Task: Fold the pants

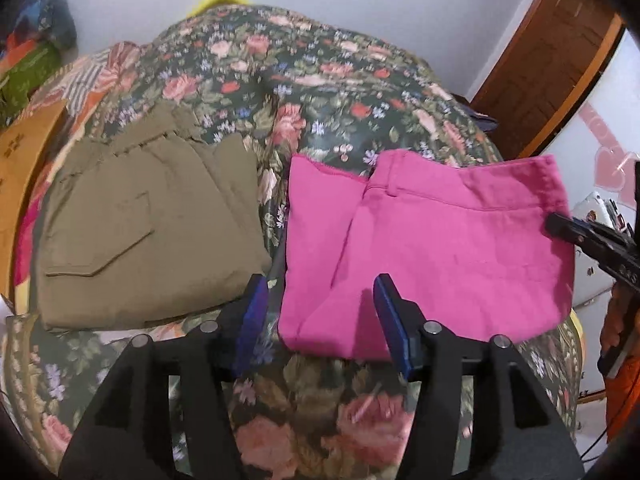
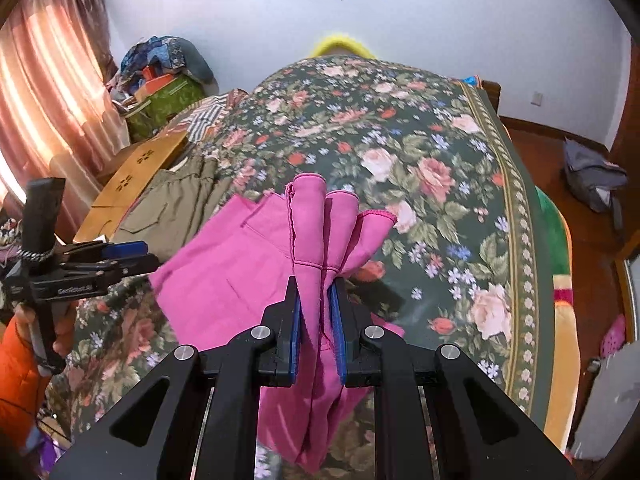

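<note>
We look down on a bed covered by a dark green floral bedspread [image 1: 304,80], and we place everything relative to the pink pants [image 1: 440,248] lying folded on it. In the left wrist view the pink pants sit as a flat, roughly square bundle, waistband along the far edge. Just to their left, with a strip of bedspread between, lies a folded pair of olive pants [image 1: 152,232], pocket flap facing up. Beyond the olive pants, at the bed's left edge, is a tan wooden board [image 1: 24,168].

Our left gripper [image 1: 320,308] hovers over the near left corner of the pink pants with its blue-padded fingers [image 1: 390,320] spread apart. No cloth is between them: one pad stands over the gap of bedspread, the other over the pink fabric. We cannot tell whether the pads touch the cloth below.

Our right gripper [image 2: 316,312] is at the right edge of the pink pants [image 2: 224,264]. Its jaws are pressed close together, pinching several gathered layers of pink fabric, which stand up in folds past the fingertips and hang down below them. In the left wrist view only the black tip of this gripper shows, meeting the pants' right edge.

An orange sleeve [image 2: 16,380] and a hand [image 2: 60,336] hold the left gripper's handle.
</note>
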A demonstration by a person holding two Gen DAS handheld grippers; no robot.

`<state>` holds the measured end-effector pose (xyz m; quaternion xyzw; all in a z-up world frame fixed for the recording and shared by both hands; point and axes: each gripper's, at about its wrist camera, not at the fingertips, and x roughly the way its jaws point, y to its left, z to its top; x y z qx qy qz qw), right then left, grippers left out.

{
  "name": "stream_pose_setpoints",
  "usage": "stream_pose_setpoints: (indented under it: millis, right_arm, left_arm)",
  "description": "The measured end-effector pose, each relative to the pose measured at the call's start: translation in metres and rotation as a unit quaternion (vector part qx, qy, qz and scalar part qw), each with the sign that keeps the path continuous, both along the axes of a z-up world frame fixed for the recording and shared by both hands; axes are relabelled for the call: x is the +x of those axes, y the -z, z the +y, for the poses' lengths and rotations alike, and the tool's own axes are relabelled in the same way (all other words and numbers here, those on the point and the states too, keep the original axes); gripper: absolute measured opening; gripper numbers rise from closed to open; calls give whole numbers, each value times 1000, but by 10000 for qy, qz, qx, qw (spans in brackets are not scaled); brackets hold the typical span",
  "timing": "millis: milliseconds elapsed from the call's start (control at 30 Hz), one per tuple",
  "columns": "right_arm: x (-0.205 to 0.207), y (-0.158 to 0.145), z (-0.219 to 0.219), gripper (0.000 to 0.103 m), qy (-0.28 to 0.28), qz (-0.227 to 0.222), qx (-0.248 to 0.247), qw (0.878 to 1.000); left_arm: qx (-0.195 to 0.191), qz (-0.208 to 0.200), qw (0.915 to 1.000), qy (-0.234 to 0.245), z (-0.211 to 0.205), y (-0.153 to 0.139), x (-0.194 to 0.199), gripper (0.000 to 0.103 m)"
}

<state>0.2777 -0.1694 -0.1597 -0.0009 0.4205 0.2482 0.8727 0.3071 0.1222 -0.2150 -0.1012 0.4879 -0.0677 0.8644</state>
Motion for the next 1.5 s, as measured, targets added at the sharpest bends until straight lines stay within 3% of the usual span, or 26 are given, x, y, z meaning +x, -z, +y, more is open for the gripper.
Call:
stream_pose_setpoints:
  millis: [200, 667, 900, 1000, 1067, 1167, 1500]
  right_arm:
    - [12, 20, -16, 12, 94, 146, 35, 9998]
    - [31, 60, -42, 13, 244, 437, 84, 9987]
    - [35, 69, -45, 13, 226, 492, 131, 9984]
    - [36, 69, -47, 13, 244, 489, 200, 9983]
    - [36, 66, -50, 13, 276, 485, 310, 9980]
    - [34, 55, -51, 11, 260, 405, 432, 9979]
    - [25, 5, -29, 11, 63, -92, 507, 9987]
  left_arm:
    - [-113, 291, 9994, 136, -10, 24, 26, 55]
    - [-1168, 515, 9912, 340, -13, 40, 56, 55]
    - [-867, 538, 9934, 519, -38, 43, 67, 55]
    - [-721, 511, 9945, 565, -44, 40, 70, 37]
    - [-579, 369, 9956, 639, -51, 32, 67, 18]
    - [-334, 159, 9970, 685, -59, 17, 61, 14]
    - [-362, -547, 9968, 467, -30, -44, 37, 13]
